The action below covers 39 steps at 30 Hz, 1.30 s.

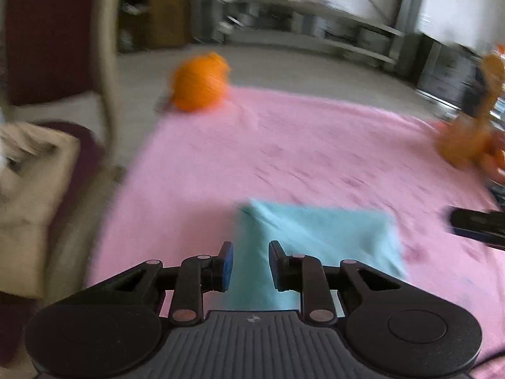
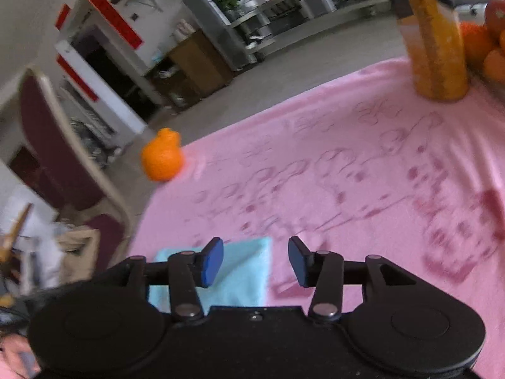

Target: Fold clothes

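Observation:
A light blue cloth (image 1: pixel 312 240) lies folded on the pink tablecloth (image 1: pixel 284 158). My left gripper (image 1: pixel 251 260) is open above the cloth's near left edge, with the cloth showing between its jaws; nothing is gripped. In the right wrist view the same blue cloth (image 2: pixel 243 274) lies under and left of my right gripper (image 2: pixel 255 260), which is open and empty, its left fingertip (image 2: pixel 212 262) over the cloth. The right gripper's tip also shows in the left wrist view (image 1: pixel 476 224) at the far right edge.
An orange fruit (image 1: pixel 200 83) sits at the far left corner of the table and shows in the right wrist view (image 2: pixel 162 156) too. An orange-filled bottle (image 2: pixel 437 38) and several oranges (image 2: pixel 487 47) stand far right. A maroon chair (image 1: pixel 53 47) stands left of the table.

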### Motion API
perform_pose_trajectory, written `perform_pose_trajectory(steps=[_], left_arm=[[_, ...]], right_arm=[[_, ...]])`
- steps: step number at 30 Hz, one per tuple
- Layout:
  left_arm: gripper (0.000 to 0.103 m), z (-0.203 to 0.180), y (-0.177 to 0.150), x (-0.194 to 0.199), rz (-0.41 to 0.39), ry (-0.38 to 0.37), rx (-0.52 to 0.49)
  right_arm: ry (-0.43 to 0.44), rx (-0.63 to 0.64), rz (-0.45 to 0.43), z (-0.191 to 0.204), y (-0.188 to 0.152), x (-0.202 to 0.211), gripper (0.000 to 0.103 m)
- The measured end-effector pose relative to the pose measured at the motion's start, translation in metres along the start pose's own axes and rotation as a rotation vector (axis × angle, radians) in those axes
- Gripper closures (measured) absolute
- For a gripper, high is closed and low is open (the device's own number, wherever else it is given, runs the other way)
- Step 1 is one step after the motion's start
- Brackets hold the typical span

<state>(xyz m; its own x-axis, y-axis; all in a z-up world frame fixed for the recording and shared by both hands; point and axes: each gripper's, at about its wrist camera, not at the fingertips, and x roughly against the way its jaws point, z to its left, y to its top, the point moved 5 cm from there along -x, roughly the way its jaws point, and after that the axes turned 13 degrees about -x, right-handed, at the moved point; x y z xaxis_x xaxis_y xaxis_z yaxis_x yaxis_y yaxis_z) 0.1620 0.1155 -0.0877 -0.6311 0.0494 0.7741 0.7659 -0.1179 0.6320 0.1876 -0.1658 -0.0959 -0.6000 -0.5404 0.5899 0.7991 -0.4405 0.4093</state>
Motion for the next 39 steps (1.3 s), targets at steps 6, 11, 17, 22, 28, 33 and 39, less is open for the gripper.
perform_pose_trajectory(steps=[6, 11, 17, 22, 28, 33, 39], left_arm=[[0.089, -0.033, 0.0, -0.029, -0.015, -0.141, -0.055], [0.079, -0.04, -0.009, -0.055, 0.103, -0.123, -0.145], [0.086, -0.015, -0.02, -0.046, 0.141, -0.04, -0.079], [0.085, 0.007, -0.035, -0.004, 0.073, 0.008, -0.035], [0.087, 0.022, -0.057, 0.064, -0.087, -0.026, 0.079], [0.082, -0.012, -0.07, 0.081, -0.156, -0.153, 0.037], [0.088, -0.052, -0.071, 0.014, 0.005, -0.132, -0.102]], right_arm=[[0.144, -0.092, 0.18, 0.009, -0.03, -0.044, 0.091], [0.166, -0.23, 0.316, -0.001, -0.047, -0.084, 0.09], [0.149, -0.391, 0.299, -0.048, -0.03, -0.078, 0.103], [-0.05, -0.379, 0.144, -0.068, -0.013, -0.02, 0.087], [0.004, -0.387, 0.087, -0.053, -0.027, 0.052, 0.081], [0.201, -0.378, 0.165, -0.011, -0.054, 0.067, 0.076], [0.067, -0.34, 0.31, -0.005, -0.093, -0.005, 0.078]])
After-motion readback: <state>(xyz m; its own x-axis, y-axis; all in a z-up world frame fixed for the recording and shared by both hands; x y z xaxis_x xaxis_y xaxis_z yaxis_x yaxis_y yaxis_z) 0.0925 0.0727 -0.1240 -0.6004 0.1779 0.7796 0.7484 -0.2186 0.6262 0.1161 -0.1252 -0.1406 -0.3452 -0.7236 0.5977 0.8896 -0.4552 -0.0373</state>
